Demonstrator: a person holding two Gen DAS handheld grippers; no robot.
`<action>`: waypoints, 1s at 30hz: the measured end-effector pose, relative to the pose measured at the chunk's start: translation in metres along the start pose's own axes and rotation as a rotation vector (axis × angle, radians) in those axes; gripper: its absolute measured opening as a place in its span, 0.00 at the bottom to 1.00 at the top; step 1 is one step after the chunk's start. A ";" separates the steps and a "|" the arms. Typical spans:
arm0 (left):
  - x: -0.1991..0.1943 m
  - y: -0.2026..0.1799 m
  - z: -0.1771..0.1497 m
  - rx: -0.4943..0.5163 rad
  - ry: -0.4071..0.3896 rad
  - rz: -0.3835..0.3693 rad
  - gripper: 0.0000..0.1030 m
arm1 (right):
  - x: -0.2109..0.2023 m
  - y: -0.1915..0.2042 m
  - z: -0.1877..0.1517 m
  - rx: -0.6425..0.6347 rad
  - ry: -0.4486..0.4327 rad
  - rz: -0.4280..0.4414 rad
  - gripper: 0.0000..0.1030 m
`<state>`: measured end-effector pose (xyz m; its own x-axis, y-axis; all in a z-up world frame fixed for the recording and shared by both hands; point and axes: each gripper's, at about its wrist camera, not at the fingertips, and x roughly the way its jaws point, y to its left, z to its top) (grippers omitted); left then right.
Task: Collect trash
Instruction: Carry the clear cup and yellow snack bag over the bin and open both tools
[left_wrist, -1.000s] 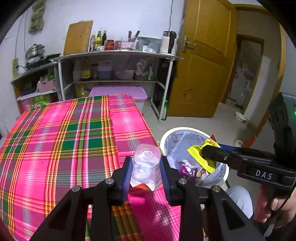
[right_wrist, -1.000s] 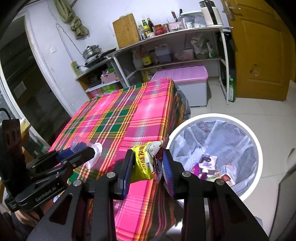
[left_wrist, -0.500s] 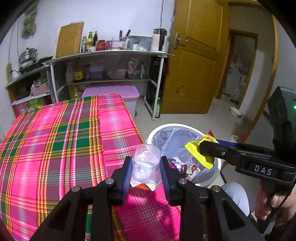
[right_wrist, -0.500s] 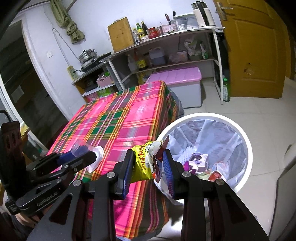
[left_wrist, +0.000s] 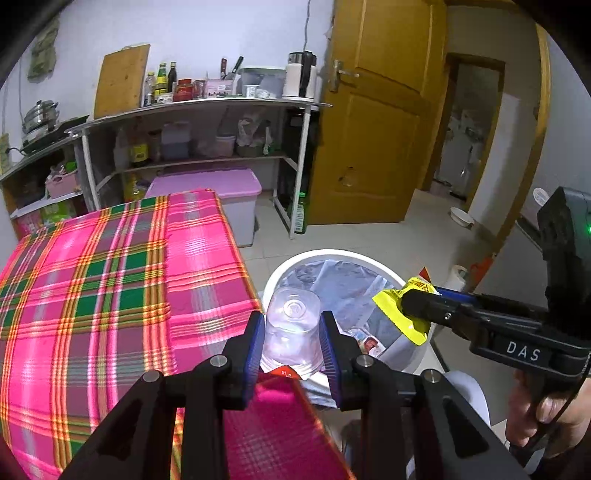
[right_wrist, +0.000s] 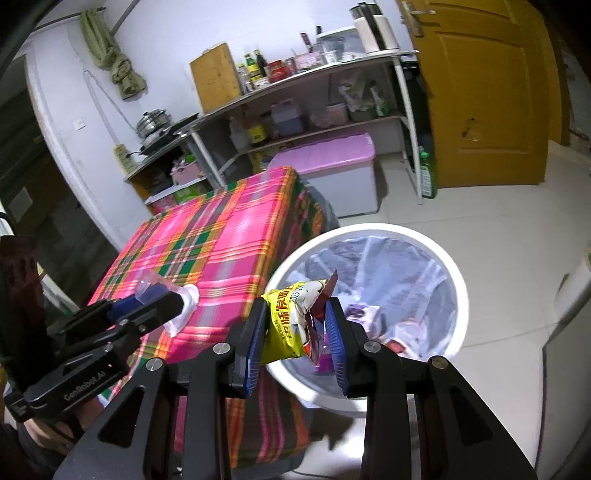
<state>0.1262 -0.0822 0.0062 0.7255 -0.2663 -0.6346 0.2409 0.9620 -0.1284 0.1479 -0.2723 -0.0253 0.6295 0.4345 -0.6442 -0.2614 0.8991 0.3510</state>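
Observation:
My left gripper (left_wrist: 291, 328) is shut on a clear plastic cup (left_wrist: 293, 325), held at the table's right edge, just over the near rim of the white trash bin (left_wrist: 321, 254). The cup also shows in the right wrist view (right_wrist: 166, 299). My right gripper (right_wrist: 297, 325) is shut on a yellow snack wrapper (right_wrist: 290, 325) and holds it above the near rim of the bin (right_wrist: 373, 230). The wrapper also shows in the left wrist view (left_wrist: 400, 314). The bin has a clear liner and several pieces of trash inside.
A table with a pink and green plaid cloth (left_wrist: 110, 277) stands left of the bin. Behind are metal shelves (left_wrist: 207, 107) with bottles and pots, a pink-lidded storage box (left_wrist: 221, 184), and a yellow wooden door (left_wrist: 376, 129). White tiled floor surrounds the bin.
Both grippers have moved right, toward the bin. The cup now hangs at the table's edge by the bin rim, and the wrapper is over the bin's near rim.

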 end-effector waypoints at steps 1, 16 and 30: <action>0.003 -0.002 0.001 0.003 0.001 -0.003 0.30 | 0.001 -0.006 0.000 0.009 0.001 -0.010 0.32; 0.060 -0.026 0.006 0.034 0.076 -0.039 0.30 | 0.026 -0.054 -0.002 0.076 0.057 -0.071 0.32; 0.116 -0.024 0.006 0.036 0.153 -0.036 0.30 | 0.057 -0.071 -0.003 0.095 0.117 -0.077 0.33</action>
<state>0.2081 -0.1366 -0.0596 0.6096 -0.2862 -0.7393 0.2900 0.9484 -0.1281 0.2007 -0.3112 -0.0892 0.5542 0.3729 -0.7442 -0.1423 0.9233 0.3568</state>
